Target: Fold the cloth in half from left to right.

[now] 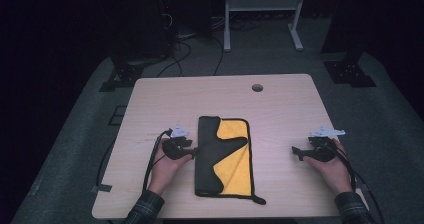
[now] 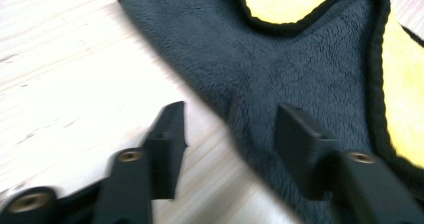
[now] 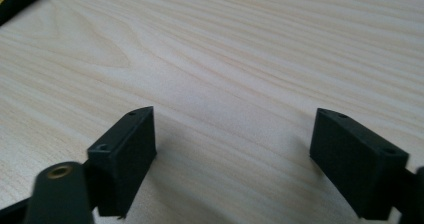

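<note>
The left gripper (image 1: 196, 151) sits at the cloth's (image 1: 225, 156) left edge, held low over the table (image 1: 280, 104) in the person's left hand (image 1: 167, 166). Its jaws stand apart with nothing pinched between them. In the left gripper view one jaw is over bare wood and the other over the dark pile of the cloth, and the cloth's edge runs through the gap; whether that jaw touches the pile I cannot tell. A cable (image 1: 152, 156) trails from this gripper back along the forearm.

The cloth lies flat near the middle of the table, toward the person's side. It is folded lengthwise: a dark grey layer covers its left part and spreads rightward over a yellow face (image 1: 235, 134), which shows at the upper right and lower right. A dark hem runs round the edge, ending in a small tab at the lower right corner.

The right gripper (image 1: 296, 154) is well apart from the cloth, near the table's right edge, in the right hand (image 1: 332, 169). Its jaws are wide open over bare wood with nothing between them. A corner of the cloth shows far off at the top left of the right gripper view.

A round hole (image 1: 257, 87) sits near the table's far edge.
</note>
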